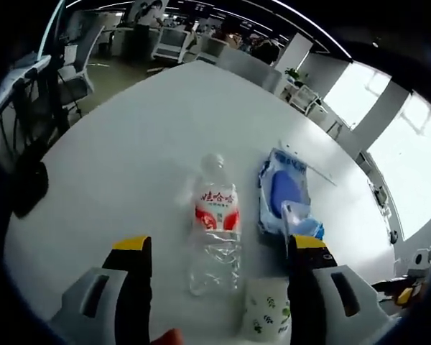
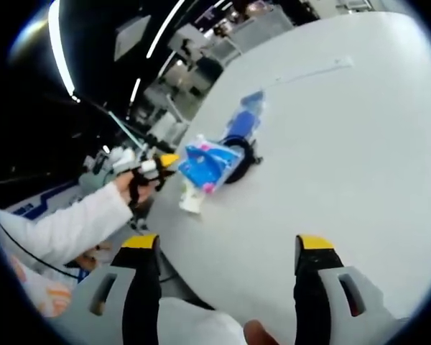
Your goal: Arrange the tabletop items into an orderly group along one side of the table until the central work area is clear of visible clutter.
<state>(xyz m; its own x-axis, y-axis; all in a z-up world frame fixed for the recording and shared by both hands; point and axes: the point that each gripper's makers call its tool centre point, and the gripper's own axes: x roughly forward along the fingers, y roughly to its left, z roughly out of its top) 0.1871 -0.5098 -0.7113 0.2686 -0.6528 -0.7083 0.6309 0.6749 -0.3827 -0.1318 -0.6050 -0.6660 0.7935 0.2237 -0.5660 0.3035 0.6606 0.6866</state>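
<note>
- Where the left gripper view looks down the white table (image 1: 129, 158), a clear plastic bottle (image 1: 215, 226) lies on its side, red-and-white label up, cap end toward 12 o'clock, crinkled and see-through.
- Just at its 3 o'clock lies a blue-and-white soft pack (image 1: 284, 194), glossy film; touching or apart, cannot tell.
- A white paper cup (image 1: 267, 313) with green leaf print stands at 5 o'clock of the bottle, beside the right-hand jaw.
- Left gripper (image 1: 219, 280): jaws wide apart, yellow-tipped, black inner faces, holding nothing; the bottle's base lies between them.
- Right gripper view: right gripper (image 2: 226, 277) over bare tabletop, jaws wide, nothing held.
- Toward 11 o'clock there, the other gripper shows, held by a hand (image 2: 129, 188) in a white sleeve (image 2: 65, 230) at the table edge, with the blue-and-white pack (image 2: 208, 165) beside it.
</note>
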